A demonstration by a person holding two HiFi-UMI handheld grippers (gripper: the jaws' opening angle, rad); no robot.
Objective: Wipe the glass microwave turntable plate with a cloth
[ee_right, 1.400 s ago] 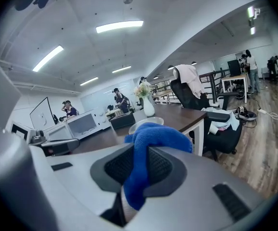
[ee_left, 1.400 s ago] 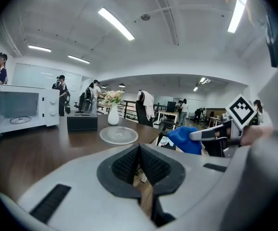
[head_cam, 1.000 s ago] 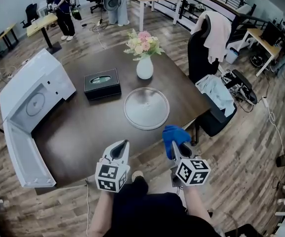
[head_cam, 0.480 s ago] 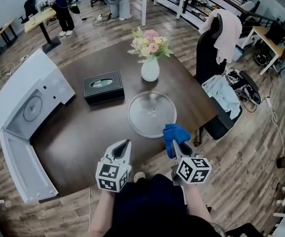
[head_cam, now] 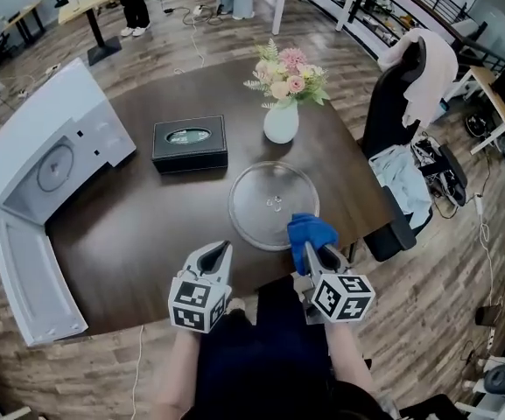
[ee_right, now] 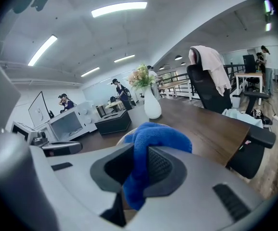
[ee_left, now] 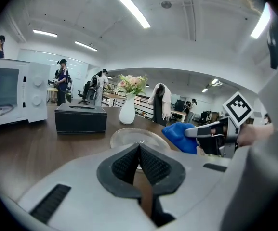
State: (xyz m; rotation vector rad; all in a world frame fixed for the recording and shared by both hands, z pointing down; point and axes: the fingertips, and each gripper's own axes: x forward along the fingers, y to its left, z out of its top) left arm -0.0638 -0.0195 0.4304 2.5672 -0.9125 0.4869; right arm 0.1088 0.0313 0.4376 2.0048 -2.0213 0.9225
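Observation:
The round clear glass turntable plate lies flat on the dark brown table, near its front right part. My right gripper is shut on a bunched blue cloth, which hangs over the plate's near right rim. My left gripper hovers at the table's front edge, left of the plate, with its jaws pressed together and nothing between them. In the left gripper view the plate sits just beyond the shut jaws, with the blue cloth to its right.
A white microwave stands on the table's left with its door swung open toward me. A black tissue box and a white vase of flowers sit behind the plate. A black office chair draped with clothing stands off the table's right edge.
The view has come nearer the table. Both grippers have moved forward, and the blue cloth in the right one has gone from short of the plate to over its near rim.

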